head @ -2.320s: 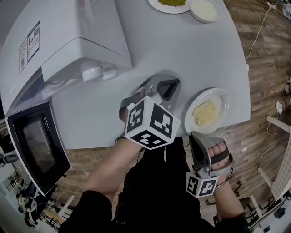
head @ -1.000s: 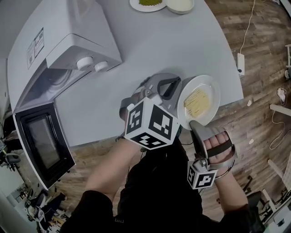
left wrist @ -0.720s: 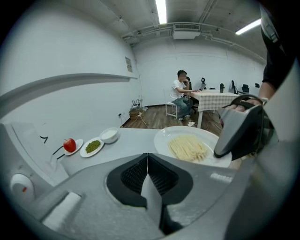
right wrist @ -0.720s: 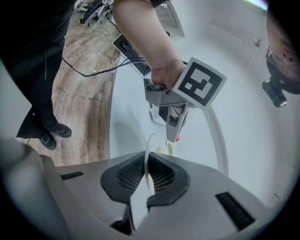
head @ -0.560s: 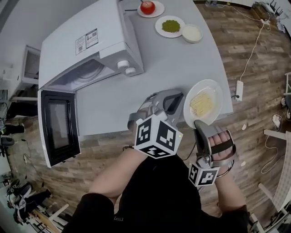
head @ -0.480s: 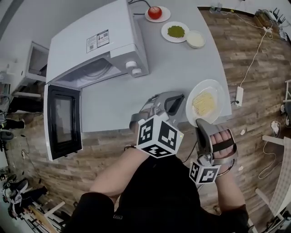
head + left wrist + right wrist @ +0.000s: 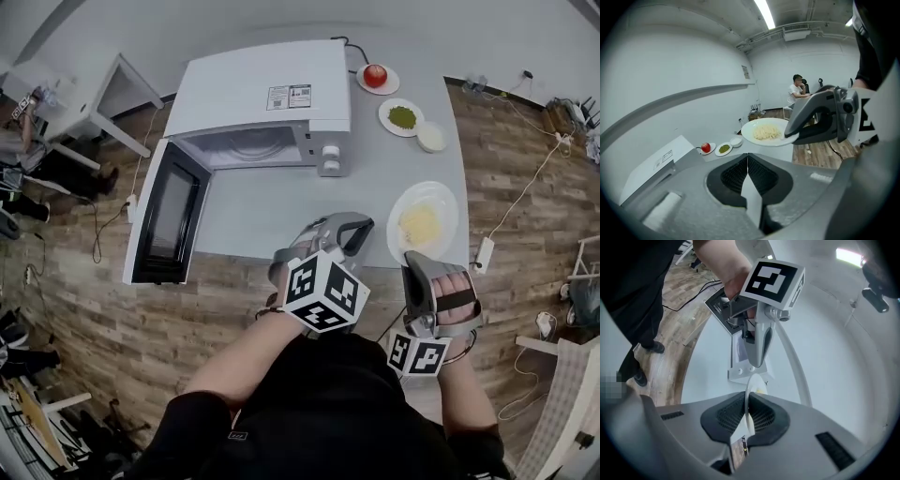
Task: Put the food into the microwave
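Observation:
A white plate (image 7: 424,223) of pale noodles (image 7: 419,223) hangs above the grey table's (image 7: 281,211) front right corner. My right gripper (image 7: 409,256) is shut on its near rim, and the rim stands edge-on between the pads in the right gripper view (image 7: 748,401). Just left of the plate, my left gripper (image 7: 352,228) is shut with nothing in it (image 7: 747,157). The left gripper view shows the plate (image 7: 766,132) aloft in the right gripper's jaws. The white microwave (image 7: 262,117) stands at the table's back left, door (image 7: 167,214) swung open toward me, its cavity (image 7: 248,147) showing a glass turntable.
Behind the microwave's right side are a small plate with a tomato (image 7: 376,77), a plate of green food (image 7: 401,117) and a white bowl (image 7: 431,137). Wood floor surrounds the table. A cable and power strip (image 7: 484,255) lie on the floor at right. A person sits far off (image 7: 796,91).
The right gripper closed on the plate's rim and lifted it off the table. Both grippers rose together. The whole microwave and the plates at the back have come into view.

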`<act>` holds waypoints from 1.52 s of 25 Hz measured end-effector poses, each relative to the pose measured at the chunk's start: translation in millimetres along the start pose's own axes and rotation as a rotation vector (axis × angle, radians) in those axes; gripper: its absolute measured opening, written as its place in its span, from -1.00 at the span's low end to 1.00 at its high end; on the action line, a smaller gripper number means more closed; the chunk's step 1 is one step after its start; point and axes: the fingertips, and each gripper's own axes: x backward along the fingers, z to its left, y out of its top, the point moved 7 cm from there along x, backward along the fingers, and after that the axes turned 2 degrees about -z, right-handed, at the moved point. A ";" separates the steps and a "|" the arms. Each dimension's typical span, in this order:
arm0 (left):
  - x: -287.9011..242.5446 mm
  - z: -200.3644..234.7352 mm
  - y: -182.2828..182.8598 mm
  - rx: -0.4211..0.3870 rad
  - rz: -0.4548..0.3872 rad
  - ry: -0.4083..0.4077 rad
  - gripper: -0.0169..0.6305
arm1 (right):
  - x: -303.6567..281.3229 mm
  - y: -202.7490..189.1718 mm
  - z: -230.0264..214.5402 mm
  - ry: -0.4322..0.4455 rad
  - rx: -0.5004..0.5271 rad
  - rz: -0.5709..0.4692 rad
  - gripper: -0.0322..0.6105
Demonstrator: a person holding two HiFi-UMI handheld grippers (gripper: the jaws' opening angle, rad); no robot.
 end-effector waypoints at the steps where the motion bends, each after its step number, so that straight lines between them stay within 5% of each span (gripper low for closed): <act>1: 8.8 2.9 -2.4 0.010 -0.002 0.006 -0.92 | -1.0 6.6 -3.4 -0.002 0.006 -0.011 -0.80; 13: 132.9 63.5 -58.8 0.038 -0.028 0.110 -0.92 | -27.6 131.3 -26.8 -0.031 0.016 -0.081 -0.80; 25: 226.9 109.3 -121.4 0.001 -0.089 0.056 -0.92 | -56.5 274.0 -18.8 -0.039 0.007 -0.077 -0.80; 38: 227.5 139.1 -160.5 0.065 -0.062 0.116 -0.92 | -116.1 294.5 8.7 0.026 0.082 -0.155 -0.80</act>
